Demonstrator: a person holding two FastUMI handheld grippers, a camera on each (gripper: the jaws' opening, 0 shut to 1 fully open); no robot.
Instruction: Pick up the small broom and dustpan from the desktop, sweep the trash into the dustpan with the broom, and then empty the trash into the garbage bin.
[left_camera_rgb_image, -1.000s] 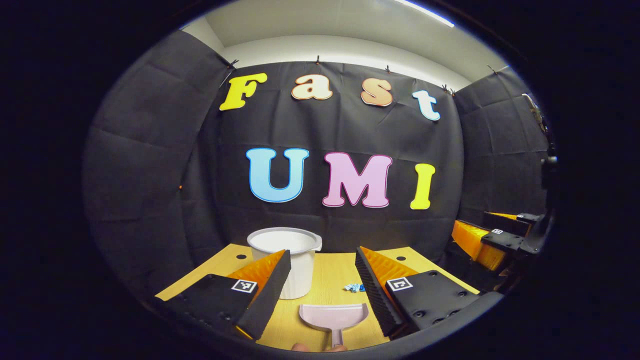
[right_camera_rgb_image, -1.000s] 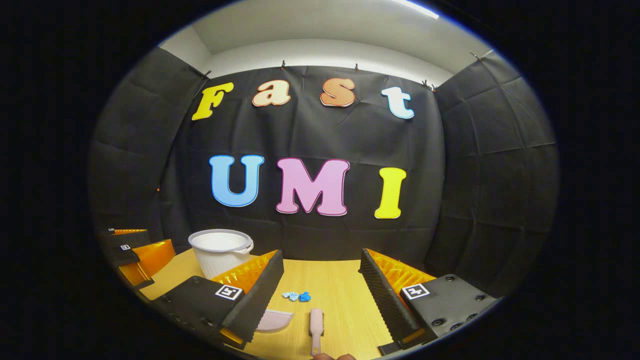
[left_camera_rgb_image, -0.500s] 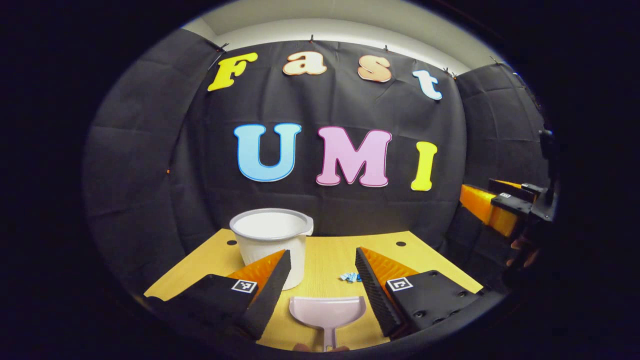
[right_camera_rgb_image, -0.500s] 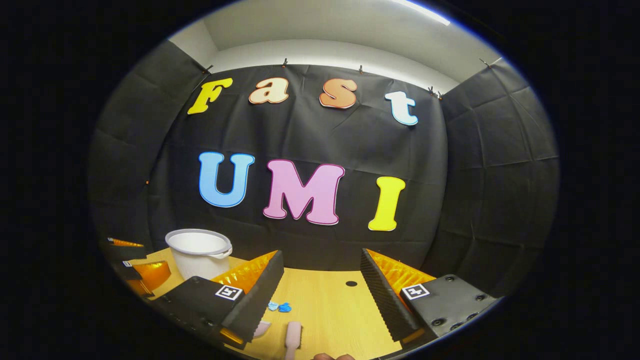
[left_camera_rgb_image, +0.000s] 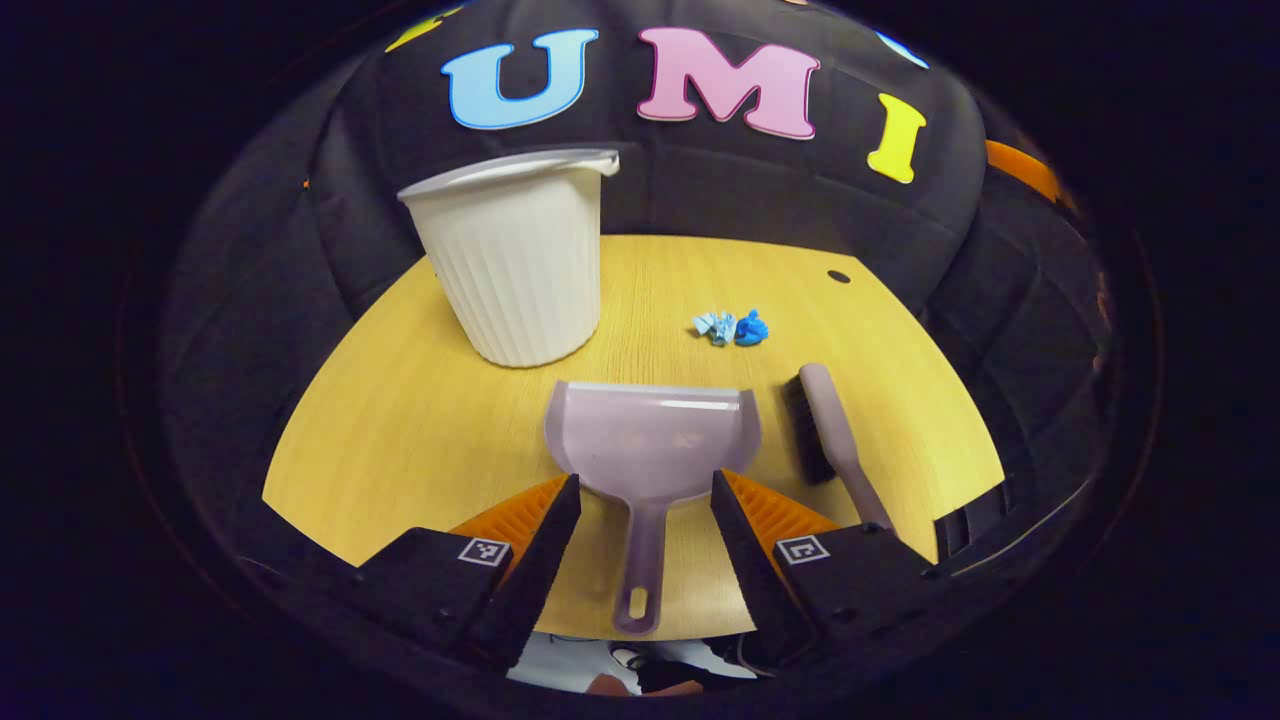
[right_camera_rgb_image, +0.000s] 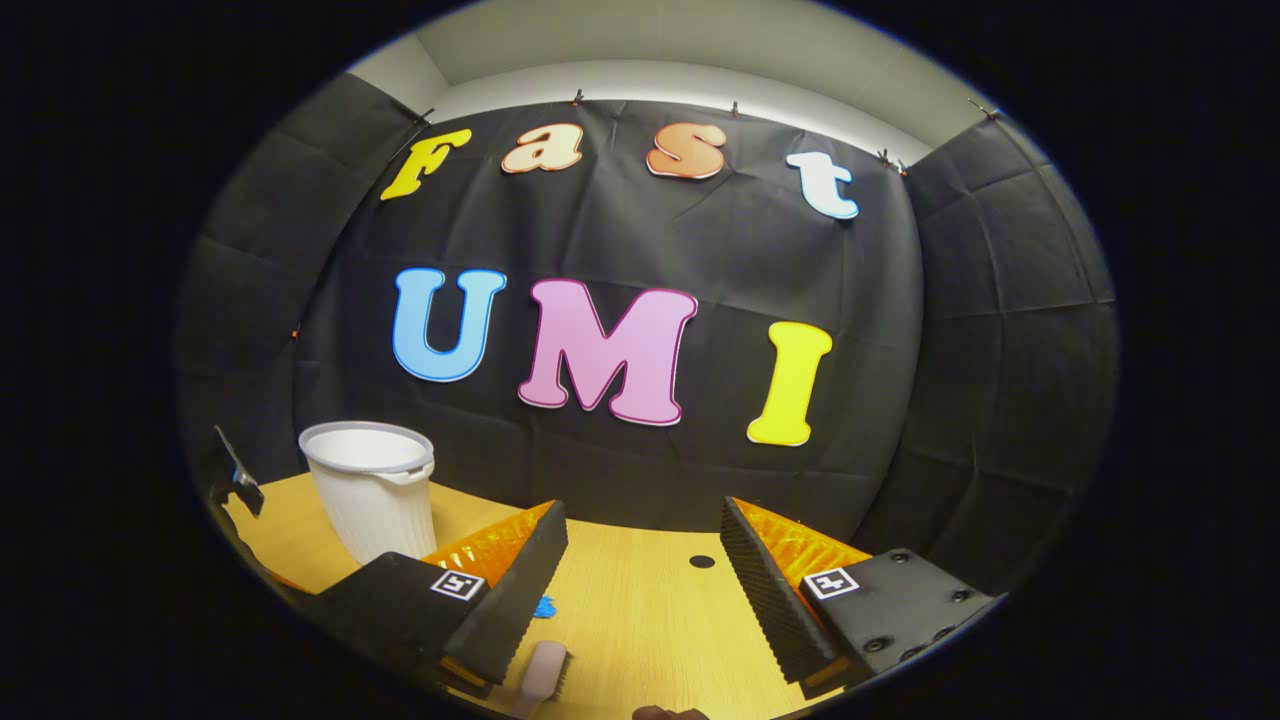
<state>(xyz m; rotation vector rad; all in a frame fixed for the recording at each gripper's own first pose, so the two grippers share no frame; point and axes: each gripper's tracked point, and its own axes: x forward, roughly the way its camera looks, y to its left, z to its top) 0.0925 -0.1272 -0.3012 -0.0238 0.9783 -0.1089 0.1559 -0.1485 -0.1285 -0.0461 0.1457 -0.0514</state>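
In the left gripper view a pale pink dustpan (left_camera_rgb_image: 652, 440) lies flat on the wooden desk (left_camera_rgb_image: 400, 420), handle toward me. My left gripper (left_camera_rgb_image: 640, 530) is open above it, one finger on each side of the handle without touching. A small broom (left_camera_rgb_image: 828, 425) lies to its right, and blue crumpled trash (left_camera_rgb_image: 733, 328) sits beyond the pan. A white ribbed garbage bin (left_camera_rgb_image: 518, 262) stands at the back left. In the right gripper view my right gripper (right_camera_rgb_image: 640, 585) is open over the desk, with the broom (right_camera_rgb_image: 540, 677) head low left and a blue scrap (right_camera_rgb_image: 545, 607) by its left finger.
The white bin (right_camera_rgb_image: 370, 490) stands at the left in the right gripper view. A small dark hole (right_camera_rgb_image: 702, 562) marks the desk near the back wall, and another hole (left_camera_rgb_image: 839, 277) shows in the left gripper view. The desk's front edge lies just under the left gripper.
The left gripper has risen and tilted down over the dustpan, so its handle now lies between the fingers. The right gripper's view shifted slightly right, broom sliding toward the lower left.
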